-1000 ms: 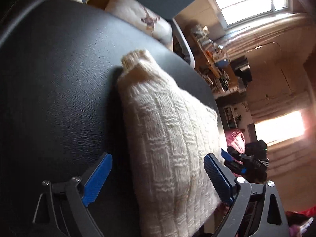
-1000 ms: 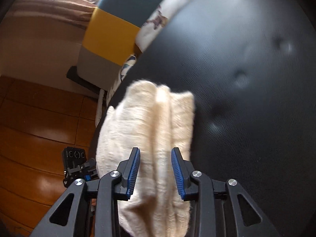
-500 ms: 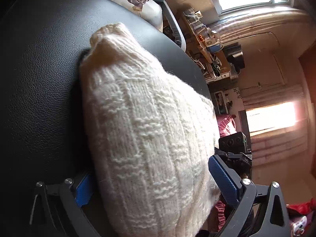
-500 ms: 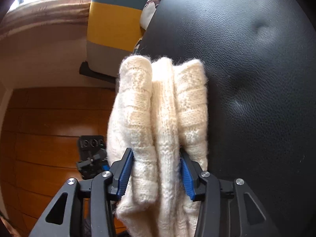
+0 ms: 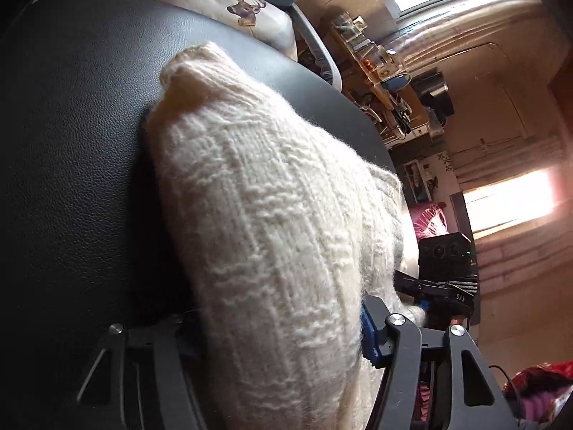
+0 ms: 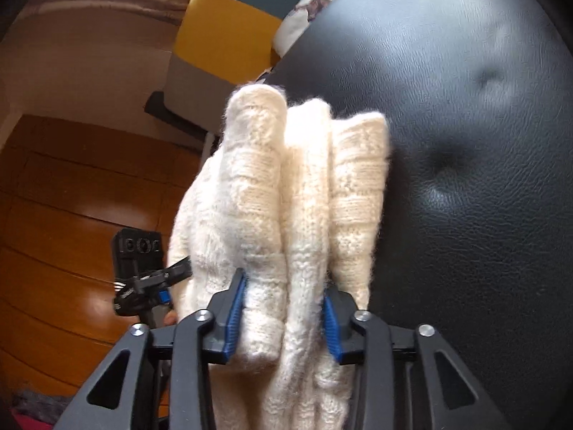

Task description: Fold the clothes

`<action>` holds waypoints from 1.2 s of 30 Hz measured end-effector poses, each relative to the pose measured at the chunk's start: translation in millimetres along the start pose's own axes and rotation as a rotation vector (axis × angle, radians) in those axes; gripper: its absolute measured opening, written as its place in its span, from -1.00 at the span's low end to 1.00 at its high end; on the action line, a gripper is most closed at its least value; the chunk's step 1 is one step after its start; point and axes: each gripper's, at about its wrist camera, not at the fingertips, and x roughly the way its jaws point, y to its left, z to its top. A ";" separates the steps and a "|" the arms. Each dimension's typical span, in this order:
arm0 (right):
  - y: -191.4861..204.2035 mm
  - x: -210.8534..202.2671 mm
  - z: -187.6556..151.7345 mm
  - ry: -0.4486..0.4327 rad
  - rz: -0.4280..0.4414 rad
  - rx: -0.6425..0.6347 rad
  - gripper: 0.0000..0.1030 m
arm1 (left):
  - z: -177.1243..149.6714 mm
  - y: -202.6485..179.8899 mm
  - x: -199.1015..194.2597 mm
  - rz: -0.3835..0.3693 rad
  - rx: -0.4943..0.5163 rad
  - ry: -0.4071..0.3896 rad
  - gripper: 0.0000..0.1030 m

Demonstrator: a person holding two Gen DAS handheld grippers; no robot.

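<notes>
Three thick cream layers of knit (image 6: 304,193), stacked into a bundle at the rim of the black cushion (image 6: 465,143), with the top bulging as a rounded mound (image 5: 272,222) toward the cushion's centre. Already folded over more than once, judging by those layers; whether another fold is due or only a tidy set-down cannot be told.

Right gripper (image 6: 284,313): nearly closed, blue pads sunk into the outer layers at the bundle's near end, off the cushion's rim. Left gripper (image 5: 279,329): closed down onto the knit at the opposite end, one blue pad showing against the wool, the other buried beneath it, seemingly against the cushion's leather.

Judged good practice for this hold:
- Keep both squeezes even, so no layer slides out from the middle.
- Move the two ends together and level, parallel to the cushion's top; bulky wool sags and springs apart if one end leads.
- Avoid pinching harder than needed: loose, fuzzy stitches snag and stretch readily.
- Keep the lower left finger from dragging across the cushion's grippy leather.
- Watch the overhang past the cushion's rim above the wood floor (image 6: 71,197); better kept toward the cushion's centre.
</notes>
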 end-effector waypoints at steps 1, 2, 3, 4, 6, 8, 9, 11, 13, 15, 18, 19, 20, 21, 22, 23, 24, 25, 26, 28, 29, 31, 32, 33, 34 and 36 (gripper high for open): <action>4.1 1.3 -1.4 -0.011 -0.017 -0.012 -0.39 | -1.3 0.0 0.4 0.002 0.003 -0.005 0.24; 7.7 2.8 -2.6 -0.020 -0.032 -0.024 -0.41 | -2.5 -1.0 0.6 0.004 0.005 -0.014 0.24; 9.8 4.6 -3.0 -0.026 -0.040 -0.033 -0.42 | -3.8 -2.5 0.1 0.008 0.008 -0.022 0.23; 11.8 5.6 -3.6 -0.031 -0.044 -0.038 -0.43 | -5.0 -4.1 -0.5 0.012 0.013 -0.031 0.21; 16.8 6.5 -5.0 -0.037 -0.051 -0.056 -0.44 | -8.0 -6.3 -2.9 0.012 0.023 -0.050 0.08; 24.9 9.1 -6.3 -0.040 -0.059 -0.085 -0.47 | -11.1 -7.9 -5.8 0.015 0.026 -0.072 0.03; 28.8 10.6 -6.9 -0.042 -0.061 -0.098 -0.47 | -13.6 -8.5 -7.1 0.019 0.027 -0.082 0.01; 37.4 15.9 -7.3 -0.038 -0.056 -0.118 -0.47 | -20.0 -8.9 -12.6 0.026 0.031 -0.105 0.00; 51.7 34.5 -8.6 -0.027 -0.040 -0.138 -0.47 | -26.7 -8.5 -20.2 0.031 0.035 -0.130 -0.02; 61.4 49.7 -8.5 -0.010 -0.029 -0.152 -0.47 | -33.0 -7.0 -30.6 0.035 0.038 -0.157 -0.02; 72.4 71.1 -5.8 0.027 -0.013 -0.166 -0.47 | -46.0 3.8 -49.6 0.056 0.033 -0.187 -0.02; 77.4 80.7 -4.2 0.039 -0.006 -0.171 -0.47 | -49.2 8.3 -56.3 0.066 0.025 -0.197 -0.02; 83.4 91.8 -2.8 0.054 0.003 -0.178 -0.47 | -52.7 13.4 -63.5 0.075 0.016 -0.208 -0.02; 90.2 103.1 -2.4 0.069 0.011 -0.189 -0.47 | -56.6 19.5 -71.9 0.086 0.006 -0.220 -0.02; 97.5 115.5 -0.3 0.085 0.020 -0.199 -0.47 | -60.6 25.9 -80.9 0.099 -0.004 -0.234 -0.02; 106.7 130.8 6.3 0.102 0.031 -0.210 -0.47 | -64.6 32.4 -89.9 0.111 -0.014 -0.247 -0.02; 115.8 144.4 8.5 0.120 0.042 -0.224 -0.47 | -68.6 38.8 -98.8 0.124 -0.024 -0.260 -0.02; 125.3 158.6 10.8 0.139 0.053 -0.238 -0.47 | -72.8 45.2 -110.6 0.142 -0.035 -0.281 -0.02; 136.3 174.8 13.2 0.159 0.066 -0.255 -0.47 | -77.2 51.5 -123.4 0.162 -0.046 -0.304 -0.02; 160.3 208.0 17.5 0.198 0.084 -0.294 -0.47 | -85.9 64.1 -149.0 0.202 -0.069 -0.351 -0.02; 173.6 225.5 19.1 0.218 0.090 -0.316 -0.48 | -90.2 70.4 -161.8 0.223 -0.080 -0.374 -0.02; 200.1 259.8 20.8 0.260 0.105 -0.360 -0.50 | -98.9 83.0 -187.4 0.263 -0.103 -0.421 -0.02; 214.9 279.4 21.9 0.284 0.111 -0.385 -0.50 | -104.9 89.3 -201.5 0.288 -0.115 -0.447 -0.02; 227.8 298.6 24.1 0.304 0.113 -0.403 -0.50 | -111.4 95.8 -215.3 0.316 -0.130 -0.474 -0.02; 242.1 319.0 24.9 0.326 0.116 -0.423 -0.51 | -118.0 102.3 -228.7 0.345 -0.147 -0.500 -0.02; 270.9 356.4 23.8 0.368 0.121 -0.466 -0.51 | -131.8 116.7 -254.4 0.395 -0.187 -0.551 -0.02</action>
